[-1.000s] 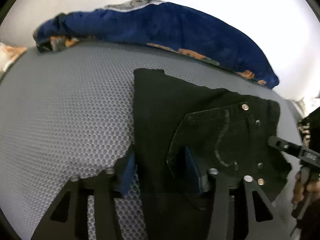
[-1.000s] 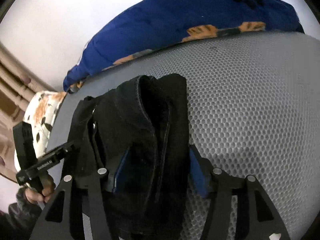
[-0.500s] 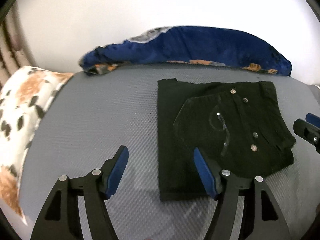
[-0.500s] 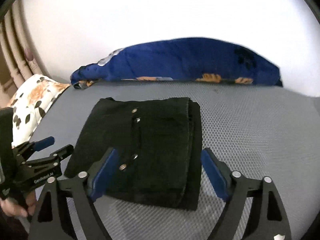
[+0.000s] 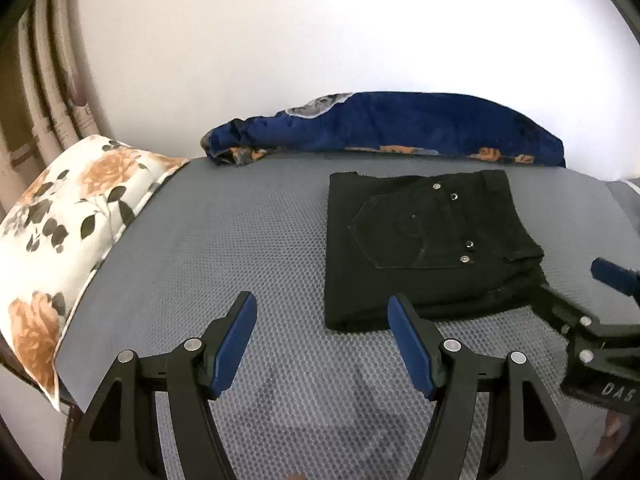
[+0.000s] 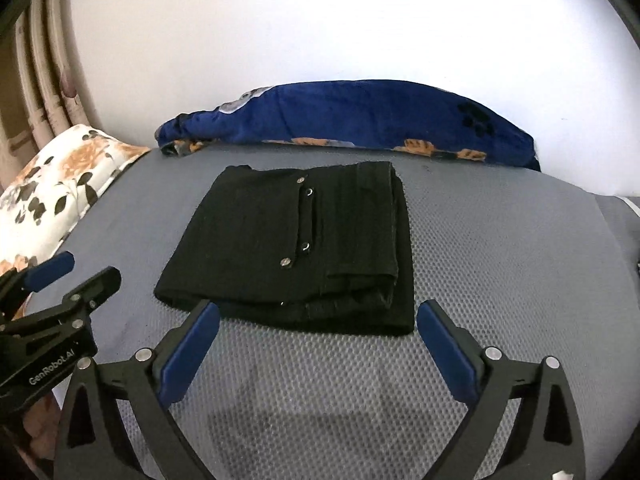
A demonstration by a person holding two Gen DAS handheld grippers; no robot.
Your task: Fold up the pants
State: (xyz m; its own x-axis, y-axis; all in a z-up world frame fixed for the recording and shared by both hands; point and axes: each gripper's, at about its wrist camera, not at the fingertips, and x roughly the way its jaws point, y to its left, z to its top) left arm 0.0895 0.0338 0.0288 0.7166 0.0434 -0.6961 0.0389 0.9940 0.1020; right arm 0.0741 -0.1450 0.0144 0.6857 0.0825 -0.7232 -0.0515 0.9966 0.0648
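Note:
The black pants (image 5: 424, 240) lie folded into a compact rectangle on the grey mesh bed surface (image 5: 240, 240), back pocket and metal rivets facing up. They also show in the right wrist view (image 6: 296, 248). My left gripper (image 5: 322, 312) is open and empty, above the surface just in front of the pants' near left corner. My right gripper (image 6: 318, 320) is open and empty, in front of the pants' near edge. Each gripper shows at the edge of the other's view: the right one (image 5: 576, 288), the left one (image 6: 76, 276).
A blue blanket with orange patches (image 5: 392, 128) lies bunched along the far edge by the white wall. A white floral pillow (image 5: 60, 224) sits at the left edge of the bed. Curtain folds hang at the far left.
Both grippers let go of the pants, opened and pulled back toward me. The pants now lie flat and folded on the bed.

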